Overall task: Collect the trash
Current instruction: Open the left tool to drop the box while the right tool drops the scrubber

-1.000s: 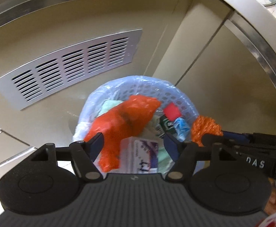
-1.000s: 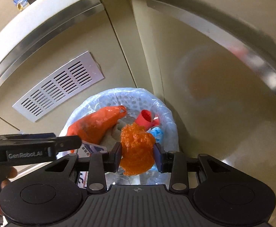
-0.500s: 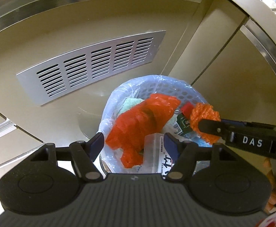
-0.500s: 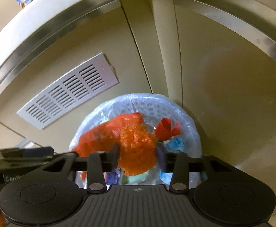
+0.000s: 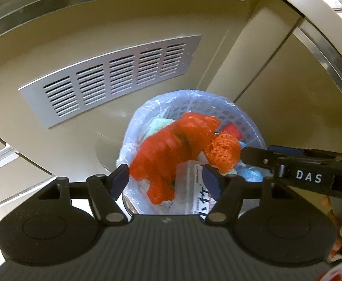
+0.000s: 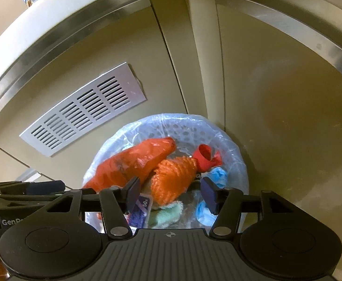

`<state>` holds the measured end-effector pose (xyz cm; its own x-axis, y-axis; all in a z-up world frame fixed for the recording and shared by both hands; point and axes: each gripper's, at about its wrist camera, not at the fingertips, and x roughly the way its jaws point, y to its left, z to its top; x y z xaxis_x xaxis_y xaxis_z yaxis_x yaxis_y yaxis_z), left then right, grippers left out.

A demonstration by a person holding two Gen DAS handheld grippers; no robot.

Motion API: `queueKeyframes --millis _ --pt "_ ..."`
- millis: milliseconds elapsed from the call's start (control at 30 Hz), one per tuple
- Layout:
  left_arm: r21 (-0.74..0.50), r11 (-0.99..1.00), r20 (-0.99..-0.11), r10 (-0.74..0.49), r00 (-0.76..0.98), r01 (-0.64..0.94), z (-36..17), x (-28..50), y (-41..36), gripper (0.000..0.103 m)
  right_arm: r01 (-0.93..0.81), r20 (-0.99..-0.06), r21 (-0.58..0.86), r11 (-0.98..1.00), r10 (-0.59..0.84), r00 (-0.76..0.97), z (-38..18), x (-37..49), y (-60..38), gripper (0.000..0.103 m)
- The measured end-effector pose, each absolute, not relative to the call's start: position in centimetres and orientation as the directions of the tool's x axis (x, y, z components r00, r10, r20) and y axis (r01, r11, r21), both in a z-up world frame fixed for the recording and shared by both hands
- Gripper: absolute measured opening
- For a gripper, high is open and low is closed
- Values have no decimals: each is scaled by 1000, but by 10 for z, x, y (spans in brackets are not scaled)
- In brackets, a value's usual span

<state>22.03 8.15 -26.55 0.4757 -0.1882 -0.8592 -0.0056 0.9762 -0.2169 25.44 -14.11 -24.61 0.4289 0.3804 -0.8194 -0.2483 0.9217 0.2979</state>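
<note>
- While both our grippers hang over the lined basket (image 6: 236,154), our right gripper (image 6: 171,193) has just been opening; its pads stand clear of the orange mesh wad (image 6: 173,178), which lies on the trash inside.
- Our left gripper (image 5: 167,181) is spread wide, holding nothing.

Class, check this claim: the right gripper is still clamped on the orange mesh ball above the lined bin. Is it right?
Not quite. The right wrist view shows the right gripper with jaws just opened; the orange mesh ball is free of the pads, in the lined bin.
</note>
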Motion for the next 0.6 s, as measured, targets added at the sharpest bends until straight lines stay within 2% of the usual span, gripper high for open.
queueKeyframes --millis 100,167,200,267,367,600 --pt "-231 973 -861 -214 462 20 -268 218 75 55 -253 -831 274 928 361 424 -249 251 -143 57" --pt "-229 973 -870 -224 440 42 -272 217 68 35 -247 -834 271 930 355 423 -252 249 -147 57" --pt "-227 973 -874 -225 431 48 -275 216 65 33 -244 -835 271 931 354 422 -253 248 -148 57" --pt "-218 974 -883 -221 415 56 -283 216 59 20 -243 -838 267 933 349 419 -255 247 -150 57" --pt "-218 974 -886 -221 408 53 -292 217 52 11 -247 -842 258 934 343 416 -256 245 -153 57" --pt "-190 981 -898 -192 397 45 -306 225 40 12 -241 -848 256 936 337 409 -256 245 -161 57"
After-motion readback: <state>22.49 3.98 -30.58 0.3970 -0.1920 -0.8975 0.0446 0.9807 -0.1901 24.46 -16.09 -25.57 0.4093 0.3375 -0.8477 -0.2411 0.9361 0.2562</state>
